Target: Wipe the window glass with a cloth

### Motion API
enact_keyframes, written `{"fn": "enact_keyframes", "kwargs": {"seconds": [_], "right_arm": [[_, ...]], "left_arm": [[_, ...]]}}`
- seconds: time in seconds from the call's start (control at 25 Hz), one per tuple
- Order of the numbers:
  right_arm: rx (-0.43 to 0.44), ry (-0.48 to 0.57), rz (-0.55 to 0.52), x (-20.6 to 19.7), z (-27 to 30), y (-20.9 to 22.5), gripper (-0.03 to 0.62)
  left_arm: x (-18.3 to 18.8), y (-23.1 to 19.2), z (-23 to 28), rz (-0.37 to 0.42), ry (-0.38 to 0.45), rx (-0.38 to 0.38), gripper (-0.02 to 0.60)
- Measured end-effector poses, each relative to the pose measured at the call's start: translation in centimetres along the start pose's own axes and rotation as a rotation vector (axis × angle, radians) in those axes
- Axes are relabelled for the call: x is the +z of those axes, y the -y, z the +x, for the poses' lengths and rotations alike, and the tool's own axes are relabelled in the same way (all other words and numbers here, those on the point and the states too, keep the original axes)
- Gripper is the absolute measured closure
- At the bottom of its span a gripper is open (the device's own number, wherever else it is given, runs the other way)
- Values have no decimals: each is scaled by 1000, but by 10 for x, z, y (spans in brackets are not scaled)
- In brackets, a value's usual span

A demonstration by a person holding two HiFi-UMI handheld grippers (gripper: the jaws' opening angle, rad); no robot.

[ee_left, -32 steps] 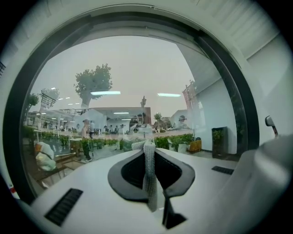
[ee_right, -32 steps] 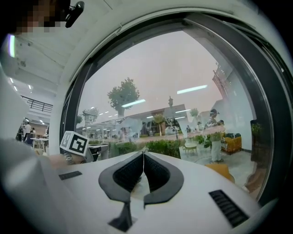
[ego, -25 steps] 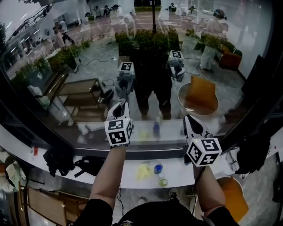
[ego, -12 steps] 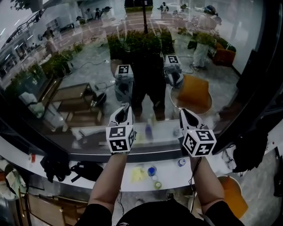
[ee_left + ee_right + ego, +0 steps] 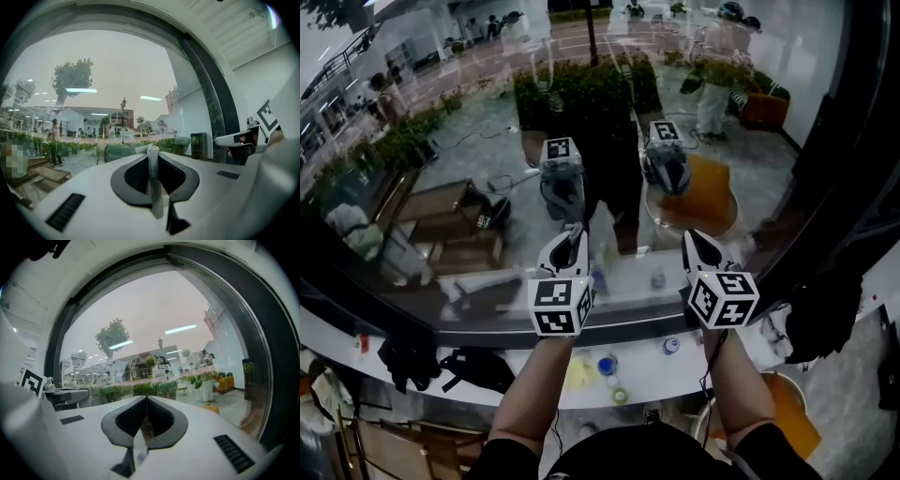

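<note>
A thin white knitted cloth (image 5: 153, 183) stands pinched between the jaws of the left gripper (image 5: 574, 234), close to the large clear window glass (image 5: 459, 141). Just right, the right gripper (image 5: 691, 237) has its jaws pressed together, holding nothing.

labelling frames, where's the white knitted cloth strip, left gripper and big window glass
white knitted cloth strip (image 5: 154, 183), left gripper view, its middle between the jaws
left gripper (image 5: 574, 234), head view, between its fingertips
big window glass (image 5: 441, 112), head view, pane's upper left
</note>
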State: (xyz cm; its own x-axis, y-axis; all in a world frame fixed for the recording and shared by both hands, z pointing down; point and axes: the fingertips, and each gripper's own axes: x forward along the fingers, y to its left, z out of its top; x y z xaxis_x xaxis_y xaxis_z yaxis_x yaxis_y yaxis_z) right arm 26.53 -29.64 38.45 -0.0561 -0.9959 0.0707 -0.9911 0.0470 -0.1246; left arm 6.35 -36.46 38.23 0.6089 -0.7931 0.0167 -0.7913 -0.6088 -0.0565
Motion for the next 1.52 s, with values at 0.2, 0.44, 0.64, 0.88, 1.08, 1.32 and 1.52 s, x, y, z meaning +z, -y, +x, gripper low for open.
{"fn": "enact_keyframes", "kwargs": {"seconds": [0.2,0.44,0.64,0.88,1.08,1.32,1.52], "right_arm": [[-1,0,6,3,3,20,565],[-4,-1,10,3,1,49,565],[-17,-3,10,2,-2,66,565],[-32,-8,27,-2,-22,116,565],[-46,-14,33,-3,-34,143,565],[-80,-13,46,-6,-49,179,565],[-107,-13,51,-6,-60,200,565]], "left_arm": [[2,25,13,-10,7,-22,549],[-4,73,35,3,-9,-77,549],[-7,97,48,3,-10,-114,549],[-7,160,77,4,-11,-154,549],[-6,200,97,6,-15,-204,549],[-8,253,123,3,-14,-270,549],[-10,286,138,-19,-17,-322,551]]}}
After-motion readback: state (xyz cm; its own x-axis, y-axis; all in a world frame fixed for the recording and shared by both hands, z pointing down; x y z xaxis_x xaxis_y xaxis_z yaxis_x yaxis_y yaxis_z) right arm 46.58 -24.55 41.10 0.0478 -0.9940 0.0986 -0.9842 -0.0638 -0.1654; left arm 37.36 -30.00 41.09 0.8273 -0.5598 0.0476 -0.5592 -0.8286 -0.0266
